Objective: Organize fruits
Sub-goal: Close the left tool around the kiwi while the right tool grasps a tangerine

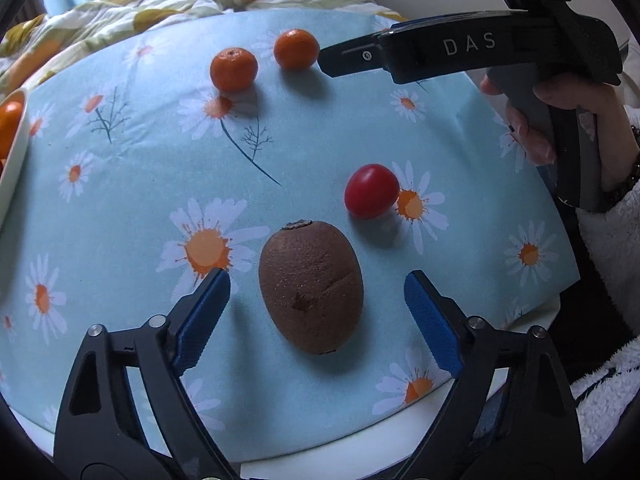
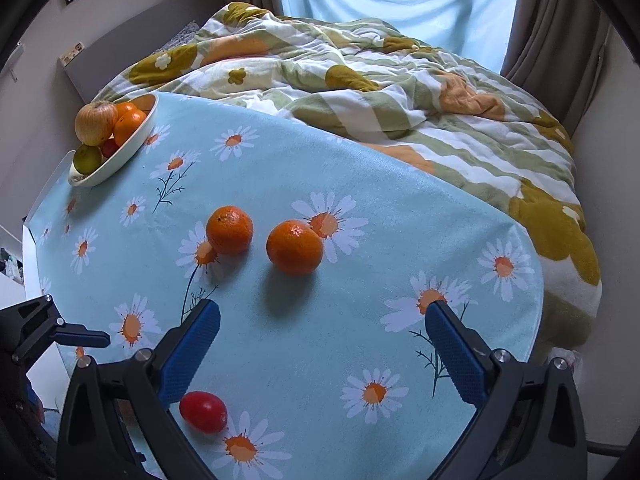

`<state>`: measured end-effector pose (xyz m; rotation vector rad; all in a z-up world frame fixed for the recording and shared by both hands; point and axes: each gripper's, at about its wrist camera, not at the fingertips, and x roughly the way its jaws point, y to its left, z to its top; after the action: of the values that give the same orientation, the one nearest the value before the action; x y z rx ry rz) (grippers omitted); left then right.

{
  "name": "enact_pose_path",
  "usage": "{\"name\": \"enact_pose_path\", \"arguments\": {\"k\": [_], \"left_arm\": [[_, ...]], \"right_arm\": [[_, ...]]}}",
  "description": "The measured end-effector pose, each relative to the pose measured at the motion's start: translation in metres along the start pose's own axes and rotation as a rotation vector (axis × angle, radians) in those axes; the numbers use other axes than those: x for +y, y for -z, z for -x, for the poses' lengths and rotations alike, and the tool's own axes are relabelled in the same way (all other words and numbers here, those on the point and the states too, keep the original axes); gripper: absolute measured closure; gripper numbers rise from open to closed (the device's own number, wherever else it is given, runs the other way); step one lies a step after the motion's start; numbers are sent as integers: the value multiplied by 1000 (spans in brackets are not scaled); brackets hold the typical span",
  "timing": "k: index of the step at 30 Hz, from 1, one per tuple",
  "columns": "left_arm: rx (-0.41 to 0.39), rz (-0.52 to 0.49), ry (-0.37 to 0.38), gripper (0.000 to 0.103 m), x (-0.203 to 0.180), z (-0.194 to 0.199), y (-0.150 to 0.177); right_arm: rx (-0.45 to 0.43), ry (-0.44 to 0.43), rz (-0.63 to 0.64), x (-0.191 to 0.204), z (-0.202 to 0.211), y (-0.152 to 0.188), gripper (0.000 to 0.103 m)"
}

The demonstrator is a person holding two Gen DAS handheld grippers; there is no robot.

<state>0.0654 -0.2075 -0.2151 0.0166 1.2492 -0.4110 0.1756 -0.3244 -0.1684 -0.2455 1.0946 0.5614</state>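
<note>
A brown kiwi (image 1: 311,286) lies on the daisy-print cloth between the blue pads of my left gripper (image 1: 316,278). The jaws stand wide on both sides of it, with gaps to the pads. A small red oval fruit (image 1: 371,191) sits just beyond it to the right, and also shows low in the right wrist view (image 2: 203,411). Two mandarins (image 2: 229,230) (image 2: 295,246) lie side by side ahead of my right gripper (image 2: 323,308), which hangs open above the cloth with nothing between its fingers. The same mandarins (image 1: 233,69) (image 1: 296,49) appear far back in the left wrist view.
A pale bowl (image 2: 132,148) at the table's far left corner holds an apple, oranges and a green fruit. A rumpled quilt (image 2: 400,92) lies on the bed behind the table. A hand (image 1: 560,120) holds the right gripper at the upper right. The table's edge (image 1: 360,452) runs close below.
</note>
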Motion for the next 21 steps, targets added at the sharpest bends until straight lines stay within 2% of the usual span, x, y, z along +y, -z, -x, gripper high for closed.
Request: {"name": "enact_pose_path", "arguments": {"k": [3,6,7,9,10,13,15,21], "left_arm": [[-12,-3,-9,19,-1,-3,2],[-21,-16,-50,37,-2,-3,2],[-22,-18,-57,39,-1,-2,1],[-24,-11,-45,45,1,-1,1],[-25,-10,-40,47,1,0,1],[-21,-15,-50,48,-1,0,2],[-19,-17,-55,49,0,0,0],[-24,-3,-70,51,4,0,-4]], "right_arm": [[14,-10,13,0,-9,-1,5],[22,-20,22,0,-16,-3,7],[23,-26,25,0,-19,-4,7],[25,-34,34,1,-22,-7,9],[25,-36,40,1,-24,-8,13],[29,-44,43,2,-29,-12,20],[32,-53,41,2,-31,-14,29],[36,-65,45,2,-36,-18,37]]}}
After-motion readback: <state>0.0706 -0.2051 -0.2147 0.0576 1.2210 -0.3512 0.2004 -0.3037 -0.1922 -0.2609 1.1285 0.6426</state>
